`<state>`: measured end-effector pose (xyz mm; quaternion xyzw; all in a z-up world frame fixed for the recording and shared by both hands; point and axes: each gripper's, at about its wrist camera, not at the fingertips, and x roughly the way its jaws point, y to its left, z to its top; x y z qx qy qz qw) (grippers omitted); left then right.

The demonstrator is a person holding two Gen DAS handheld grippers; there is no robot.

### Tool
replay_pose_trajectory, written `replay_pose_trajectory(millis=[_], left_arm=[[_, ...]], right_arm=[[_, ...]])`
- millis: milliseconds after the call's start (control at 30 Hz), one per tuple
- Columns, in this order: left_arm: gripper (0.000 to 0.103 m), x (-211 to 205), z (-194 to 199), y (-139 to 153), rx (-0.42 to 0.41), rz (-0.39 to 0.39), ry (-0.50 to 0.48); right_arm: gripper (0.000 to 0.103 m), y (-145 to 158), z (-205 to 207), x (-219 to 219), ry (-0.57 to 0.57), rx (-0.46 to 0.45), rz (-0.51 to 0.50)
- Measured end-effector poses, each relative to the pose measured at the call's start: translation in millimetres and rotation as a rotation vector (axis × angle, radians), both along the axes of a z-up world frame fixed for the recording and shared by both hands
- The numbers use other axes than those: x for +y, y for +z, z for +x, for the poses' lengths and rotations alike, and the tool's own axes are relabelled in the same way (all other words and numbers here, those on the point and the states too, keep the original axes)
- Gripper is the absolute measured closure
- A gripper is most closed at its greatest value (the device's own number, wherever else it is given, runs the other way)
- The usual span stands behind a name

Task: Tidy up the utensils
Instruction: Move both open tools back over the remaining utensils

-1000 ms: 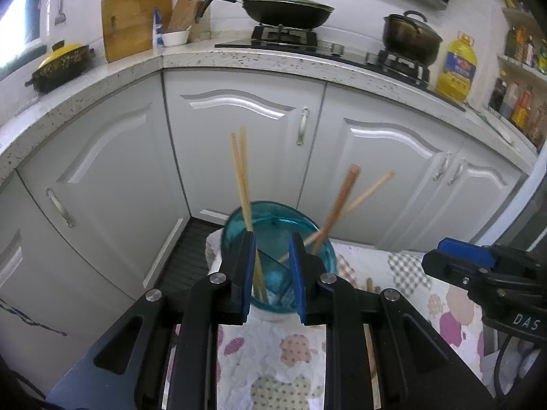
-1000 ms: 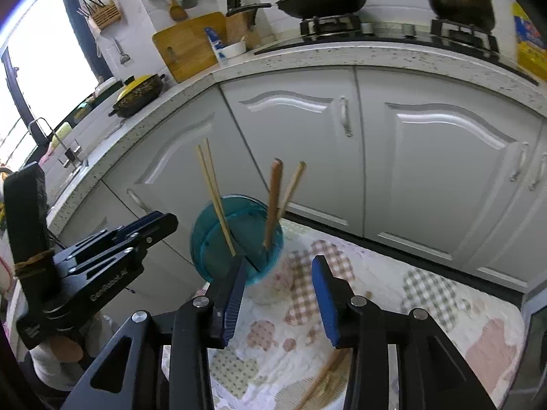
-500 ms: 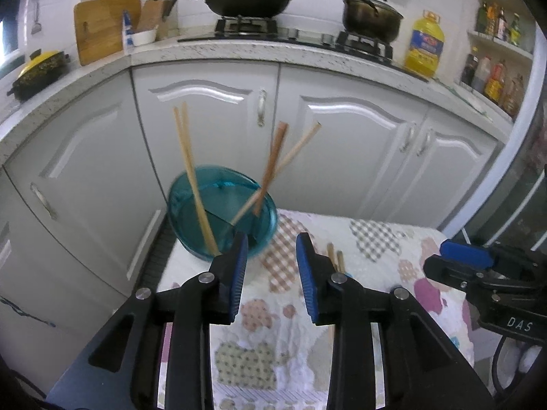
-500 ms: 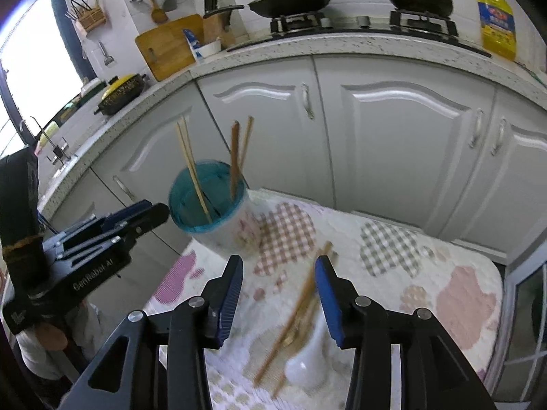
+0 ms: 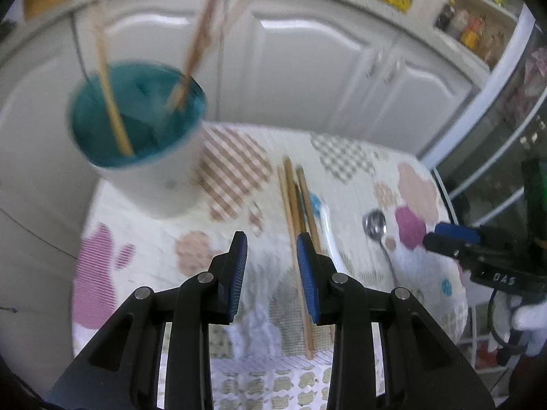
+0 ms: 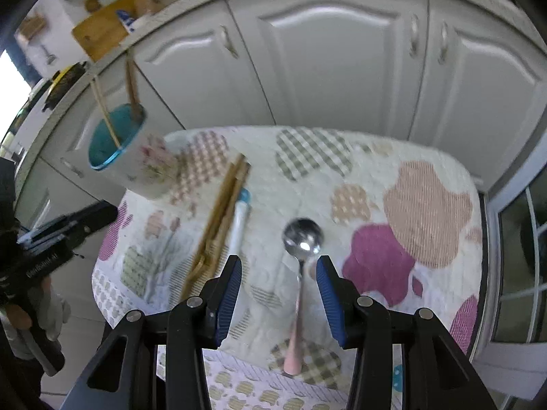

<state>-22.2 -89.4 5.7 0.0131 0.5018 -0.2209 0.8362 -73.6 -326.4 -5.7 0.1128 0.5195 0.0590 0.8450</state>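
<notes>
Left tongs (image 5: pixel 271 256): empty, pads opening wider, poised above the loose chopsticks (image 5: pixel 295 212), likely lining up a pick.
Right tongs (image 6: pixel 278 285): released, nothing gripped; the spoon (image 6: pixel 301 242) handle lies on the cloth between the pads, untouched.
Surface (image 6: pixel 427 157): patterned cloth carrying the unsorted pieces; a white ladle (image 6: pixel 239 218) lies just beside the chopsticks.
Holder cup (image 5: pixel 143 147): far left corner, teal inside, several chopsticks upright in it, apparently the sorting target.
</notes>
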Motion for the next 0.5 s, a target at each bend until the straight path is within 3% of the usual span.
replay_pose_trajectory(millis=[133,433,500], left_arm=[[0.075,-24.1,9.5,-26.7,0.055,0.012,-0.064],[0.075,-52.7,34.1,-75.9,0.155,0.061,-0.102],[0.084,-51.5,37.4,-79.1,0.159,0.040,-0.094]], right_arm=[[0.060,-9.6,3.3,-1.6,0.014,0.019,0.007],[0.060,-45.3,21.0,-10.5,0.011,0.105,0.025],[0.060,-52.4,25.7,-11.0,0.010,0.120,0.025]])
